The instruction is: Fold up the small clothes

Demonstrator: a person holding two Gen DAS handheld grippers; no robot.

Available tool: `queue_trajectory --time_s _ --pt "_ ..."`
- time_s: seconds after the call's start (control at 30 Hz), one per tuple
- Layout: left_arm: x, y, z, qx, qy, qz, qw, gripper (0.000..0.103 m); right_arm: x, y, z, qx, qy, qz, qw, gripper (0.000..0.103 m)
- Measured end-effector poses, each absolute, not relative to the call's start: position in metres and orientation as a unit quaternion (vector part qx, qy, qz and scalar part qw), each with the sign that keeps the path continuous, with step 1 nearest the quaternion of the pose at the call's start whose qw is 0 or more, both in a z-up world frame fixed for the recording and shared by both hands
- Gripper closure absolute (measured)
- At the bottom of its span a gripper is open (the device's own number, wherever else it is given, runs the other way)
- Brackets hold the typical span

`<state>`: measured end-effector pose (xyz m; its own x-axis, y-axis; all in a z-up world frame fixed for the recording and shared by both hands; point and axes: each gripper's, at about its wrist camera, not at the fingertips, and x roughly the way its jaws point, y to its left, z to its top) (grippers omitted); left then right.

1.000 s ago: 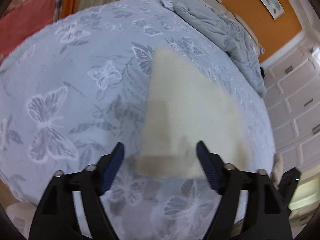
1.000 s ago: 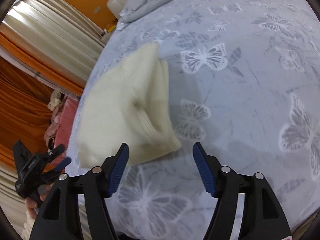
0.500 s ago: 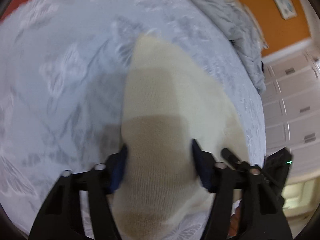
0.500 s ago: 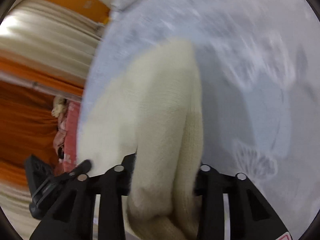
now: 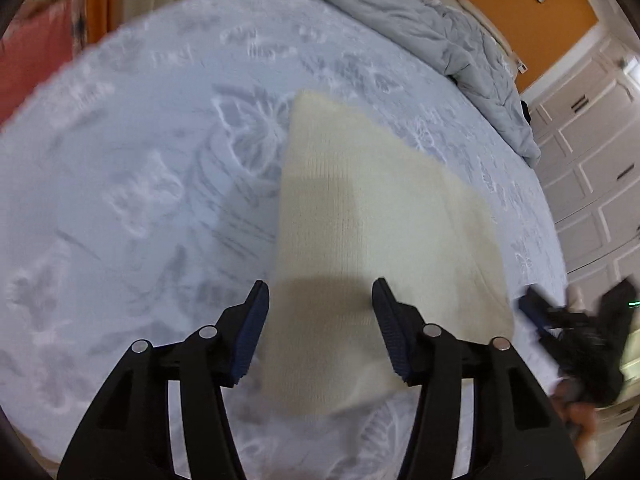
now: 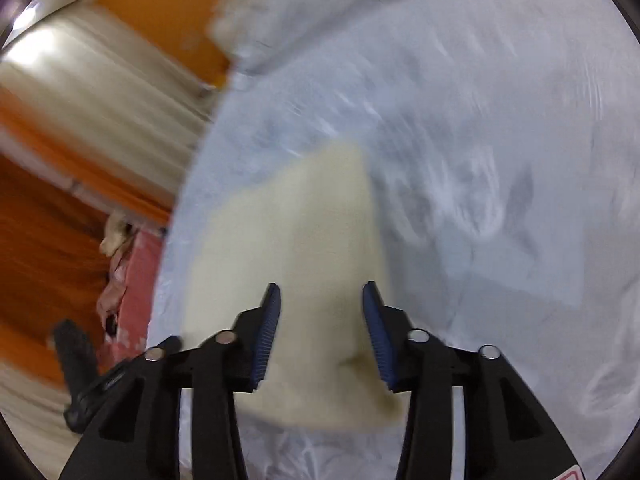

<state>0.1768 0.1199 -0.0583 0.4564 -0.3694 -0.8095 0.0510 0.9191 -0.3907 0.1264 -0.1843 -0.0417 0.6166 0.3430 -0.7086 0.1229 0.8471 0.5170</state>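
My left gripper has its two blue pads on either side of the near edge of the cream knit garment. The cloth rises between them, and I read that as a pinch on a bunched hem, though I cannot see the pads biting. My right gripper is the same: its jaws have just been closing, the cream cloth fills the gap between them, and a puckered corner sits against the right-hand pad, so I take it as gripping that corner. What the next move turns on is that both hands hold the near edge, one at each near corner, and the rest of the garment runs straight away from the fingers across the bed. Its long axis points away from me toward the far end, so I judge a fold would carry this edge forward over the body. In the left view the right gripper is a blur off the garment's right side, so neither hand is clearly nearer. The garment is a fine ribbed knit, pale cream and already layered, lying on the blue butterfly-print bedspread, with a rumpled grey duvet well beyond it.
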Motion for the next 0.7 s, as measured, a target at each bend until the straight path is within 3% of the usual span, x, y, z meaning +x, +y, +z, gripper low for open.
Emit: queue_trajectory --time_s 0.1,0.17,0.27,0.4,0.43,0.47,0.5,0.57,0.67,0.7 --pt "0.157 0.113 -0.042 -0.123 0.495 -0.121 0.852 0.051 0.121 -0.150 -0.047 0.196 0.465 0.090 0.859 0.100" --pt "0.147 0.101 -0.046 -0.101 0.508 -0.118 0.847 0.051 0.130 -0.134 -0.084 0.136 0.519 0.068 0.841 0.102" --pt "0.145 0.089 -0.077 -0.064 0.551 -0.096 0.827 0.052 0.132 -0.147 -0.120 0.143 0.550 0.049 0.822 0.103" --pt "0.142 0.103 -0.086 -0.096 0.560 -0.090 0.818 0.051 0.121 -0.147 -0.077 0.154 0.522 0.056 0.837 0.101" --pt "0.138 0.106 -0.077 -0.099 0.553 -0.099 0.822 0.052 0.115 -0.148 -0.068 0.151 0.515 0.056 0.842 0.096" --pt "0.129 0.105 -0.062 -0.075 0.538 -0.113 0.832 0.052 0.108 -0.151 -0.064 0.151 0.513 0.052 0.843 0.083" --pt "0.121 0.104 -0.054 -0.049 0.527 -0.120 0.840 0.050 0.103 -0.153 -0.062 0.154 0.511 0.050 0.844 0.062" --pt "0.110 0.100 -0.054 -0.014 0.527 -0.126 0.840 0.045 0.102 -0.160 -0.073 0.160 0.512 0.035 0.843 0.043" --pt "0.114 0.092 -0.080 0.016 0.544 -0.116 0.831 0.047 0.119 -0.157 -0.098 0.185 0.534 0.033 0.824 0.048" --pt "0.119 0.091 -0.087 0.014 0.545 -0.110 0.831 0.049 0.120 -0.157 -0.103 0.185 0.536 0.034 0.823 0.076"
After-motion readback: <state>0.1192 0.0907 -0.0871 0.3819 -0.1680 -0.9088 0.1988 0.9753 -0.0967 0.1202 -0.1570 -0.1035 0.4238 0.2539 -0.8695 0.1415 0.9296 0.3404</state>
